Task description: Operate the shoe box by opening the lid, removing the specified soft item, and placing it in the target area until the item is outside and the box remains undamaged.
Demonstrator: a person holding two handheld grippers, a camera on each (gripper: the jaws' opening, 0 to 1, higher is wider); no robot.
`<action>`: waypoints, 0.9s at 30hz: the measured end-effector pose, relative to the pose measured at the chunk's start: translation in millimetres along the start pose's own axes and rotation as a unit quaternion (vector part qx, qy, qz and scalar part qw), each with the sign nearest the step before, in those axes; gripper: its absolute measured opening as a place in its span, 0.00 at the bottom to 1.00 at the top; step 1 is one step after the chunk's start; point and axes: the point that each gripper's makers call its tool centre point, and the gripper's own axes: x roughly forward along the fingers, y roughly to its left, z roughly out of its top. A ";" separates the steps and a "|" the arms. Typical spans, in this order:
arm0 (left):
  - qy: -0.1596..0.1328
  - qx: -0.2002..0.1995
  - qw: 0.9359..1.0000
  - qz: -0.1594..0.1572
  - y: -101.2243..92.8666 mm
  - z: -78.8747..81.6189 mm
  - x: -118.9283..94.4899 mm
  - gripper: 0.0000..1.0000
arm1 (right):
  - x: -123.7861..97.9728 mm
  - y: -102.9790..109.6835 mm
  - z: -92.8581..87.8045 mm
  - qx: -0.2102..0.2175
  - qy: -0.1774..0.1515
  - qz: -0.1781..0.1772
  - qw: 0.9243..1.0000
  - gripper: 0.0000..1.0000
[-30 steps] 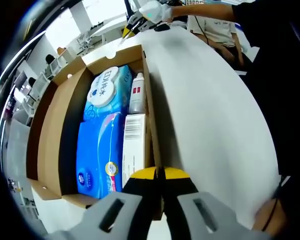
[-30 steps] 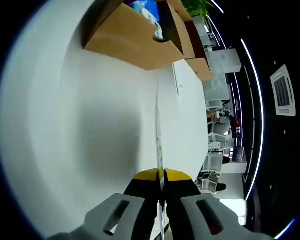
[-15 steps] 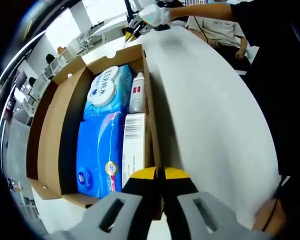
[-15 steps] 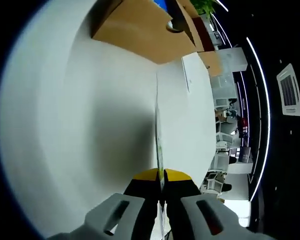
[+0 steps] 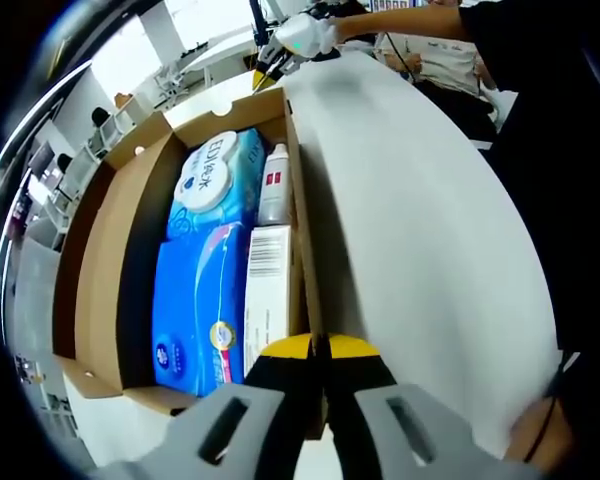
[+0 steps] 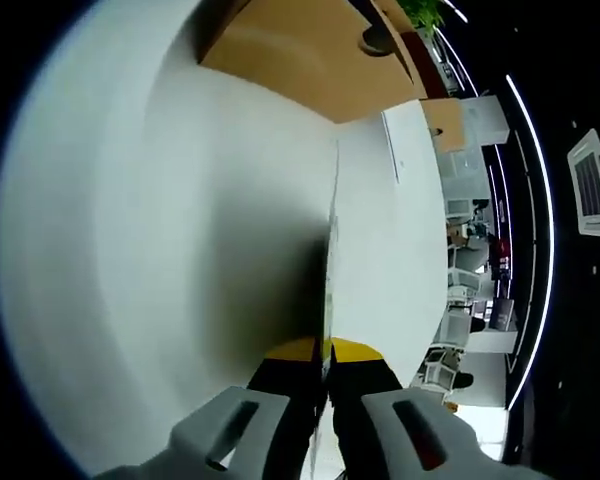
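White lid (image 5: 420,230) pinched by both hand-held grippers, left (image 5: 318,352), right (image 6: 325,352); box (image 5: 100,270) holds blue packs (image 5: 195,300), bottle (image 5: 273,185).

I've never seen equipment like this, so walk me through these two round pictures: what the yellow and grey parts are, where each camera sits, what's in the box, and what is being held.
A person holds one two-jaw gripper in each hand, with a fisheye camera riding on each. The left gripper, yellow-tipped on grey, is shut on the edge of the white lid of the open cardboard shoe box. Inside lie a round-lidded wipes pack, a blue soft pack, a small white bottle and a white carton. The right gripper is shut on the lid's thin edge too, seen edge-on.
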 end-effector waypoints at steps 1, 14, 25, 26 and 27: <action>0.000 0.000 1.000 0.000 -0.1 -0.1 0.0 0.03 | -0.5 1.1 0.7 -0.001 -0.001 0.003 1.000 0.01; 0.003 0.003 1.000 0.002 -0.3 -0.9 -0.2 0.03 | -7.4 10.2 4.9 0.004 -0.008 0.019 1.000 0.04; 0.004 0.003 1.000 0.002 -0.4 -1.5 -0.5 0.03 | -12.5 19.3 4.5 0.019 -0.009 0.028 0.999 0.09; 0.004 0.003 1.000 0.002 -0.4 -1.5 -0.5 0.03 | -12.5 19.2 4.5 0.019 -0.009 0.028 0.999 0.10; 0.004 0.003 1.000 0.002 -0.4 -1.5 -0.5 0.03 | -12.6 19.1 4.6 0.019 -0.009 0.028 0.999 0.10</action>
